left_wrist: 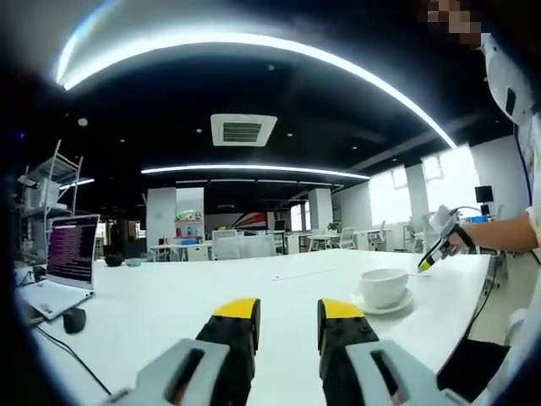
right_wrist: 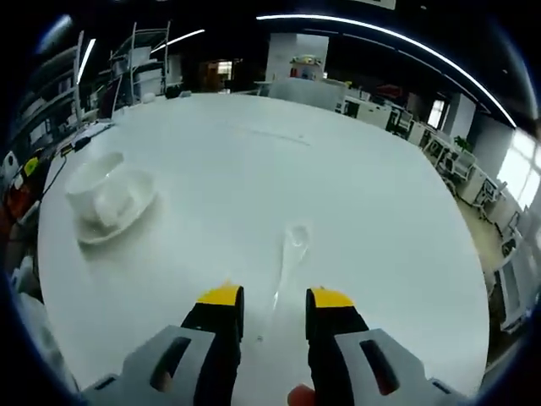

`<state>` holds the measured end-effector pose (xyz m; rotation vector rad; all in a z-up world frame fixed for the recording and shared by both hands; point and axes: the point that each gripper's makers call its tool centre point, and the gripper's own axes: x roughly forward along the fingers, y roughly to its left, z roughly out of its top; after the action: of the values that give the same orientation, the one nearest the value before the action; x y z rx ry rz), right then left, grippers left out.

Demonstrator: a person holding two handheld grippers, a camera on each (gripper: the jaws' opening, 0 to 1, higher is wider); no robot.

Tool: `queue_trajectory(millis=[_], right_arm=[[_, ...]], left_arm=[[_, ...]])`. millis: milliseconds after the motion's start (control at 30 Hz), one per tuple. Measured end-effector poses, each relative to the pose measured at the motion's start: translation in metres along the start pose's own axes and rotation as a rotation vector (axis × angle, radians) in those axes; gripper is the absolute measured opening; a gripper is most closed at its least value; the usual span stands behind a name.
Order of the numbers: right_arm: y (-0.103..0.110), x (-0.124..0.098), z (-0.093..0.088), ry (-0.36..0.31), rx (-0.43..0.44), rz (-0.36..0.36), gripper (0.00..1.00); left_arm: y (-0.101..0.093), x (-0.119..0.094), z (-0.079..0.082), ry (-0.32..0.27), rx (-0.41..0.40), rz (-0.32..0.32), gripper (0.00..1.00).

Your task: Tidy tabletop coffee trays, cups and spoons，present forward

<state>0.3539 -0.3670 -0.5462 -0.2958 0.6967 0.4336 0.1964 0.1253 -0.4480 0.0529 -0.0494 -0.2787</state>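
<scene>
— What is sitting on the bench (right_wrist: 380,220)?

— A white cup (right_wrist: 93,188) is standing upright on a white saucer (right_wrist: 127,216), handle facing the rim.

— And the spoon (right_wrist: 287,262)?

— It is lying flat on the bare top, well apart from the saucer, pale and glossy, its bowl pointing away and its handle running back toward the near edge.

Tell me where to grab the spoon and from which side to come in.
Grip the spoon on its slim handle, the end nearest the right gripper. It lies flat on the table, bowl pointing away, handle running between the open jaws, so probably come straight down and close across it.
</scene>
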Motion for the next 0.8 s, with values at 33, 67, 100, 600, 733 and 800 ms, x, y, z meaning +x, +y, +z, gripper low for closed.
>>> queue_trajectory(millis=[33,67,100,600,733,800], right_arm=[[-0.001,0.001,-0.001,0.008,0.015,-0.001,0.28],[-0.001,0.003,-0.002,0.010,0.018,-0.002,0.28],[-0.002,0.005,-0.004,0.020,0.026,-0.003,0.28],[-0.006,0.013,-0.009,0.070,0.096,0.001,0.15],[-0.008,0.015,-0.010,0.063,0.094,-0.018,0.06],[-0.008,0.014,-0.010,0.062,0.082,-0.026,0.06]], left_arm=[[0.000,0.000,0.000,0.000,-0.002,0.001,0.29],[0.000,-0.001,-0.001,0.002,-0.004,0.004,0.29],[0.000,-0.001,-0.001,0.001,-0.007,0.005,0.29],[0.005,-0.005,0.001,-0.001,-0.020,0.025,0.29],[0.004,-0.003,-0.002,0.002,-0.028,0.027,0.29],[0.004,-0.003,-0.004,0.006,-0.032,0.025,0.29]])
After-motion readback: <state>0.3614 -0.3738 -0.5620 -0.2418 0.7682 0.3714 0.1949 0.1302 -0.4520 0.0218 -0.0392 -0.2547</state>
